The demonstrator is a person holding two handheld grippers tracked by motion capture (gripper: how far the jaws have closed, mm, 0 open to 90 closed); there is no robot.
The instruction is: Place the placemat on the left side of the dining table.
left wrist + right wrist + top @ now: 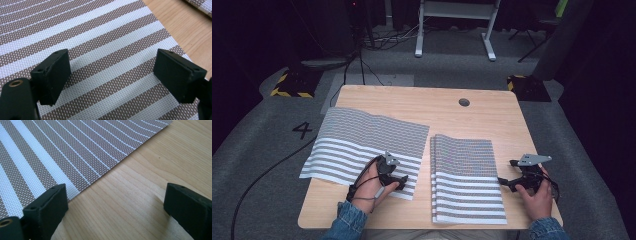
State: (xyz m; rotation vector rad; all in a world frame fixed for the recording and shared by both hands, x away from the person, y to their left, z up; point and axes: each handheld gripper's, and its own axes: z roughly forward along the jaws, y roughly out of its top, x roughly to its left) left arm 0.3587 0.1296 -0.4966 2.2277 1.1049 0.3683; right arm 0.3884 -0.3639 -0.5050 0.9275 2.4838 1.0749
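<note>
Two woven mats with brown and white stripes lie on the wooden table (452,107). The left mat (362,140) is spread flat. My left gripper (396,181) hangs just above its near right corner, jaws wide open, with only the striped weave (100,37) beneath them (112,75). The right mat (467,175) looks like a neat stack of several layers. My right gripper (506,183) sits at that stack's right edge, open (115,205), its jaws over bare wood (150,165) beside the mat's edge (50,152).
A round cable hole (464,102) is near the table's far edge. Bare wood runs along the far side and the right margin. Beyond the table stand a white desk frame (452,30), floor cables and yellow-black marked bases (292,82).
</note>
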